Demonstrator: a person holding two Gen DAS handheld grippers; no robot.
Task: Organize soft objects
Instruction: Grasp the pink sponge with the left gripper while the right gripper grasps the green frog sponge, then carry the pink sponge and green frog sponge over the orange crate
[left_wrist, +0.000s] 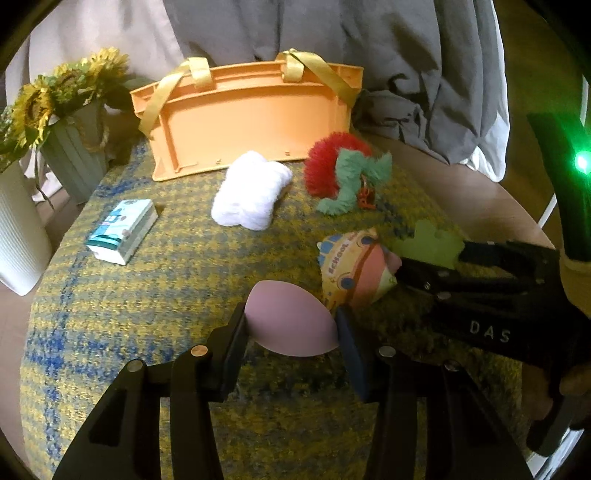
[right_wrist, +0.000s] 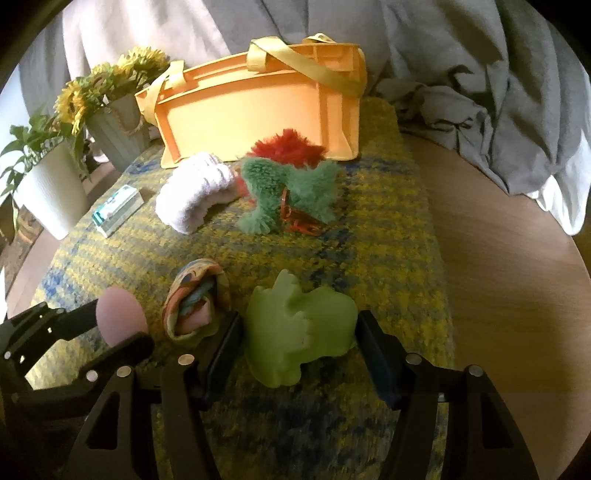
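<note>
My left gripper (left_wrist: 291, 328) is pinching the pink sponge (left_wrist: 291, 323) at lower centre. My right gripper (right_wrist: 299, 332) is bracketing the green toy (right_wrist: 299, 328), fingers touching both sides; the basket (right_wrist: 258, 99) is sitting at the top.

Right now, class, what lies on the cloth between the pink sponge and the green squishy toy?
The rolled patterned cloth lies between the pink sponge and the green squishy toy. The right wrist view shows it best.
</note>
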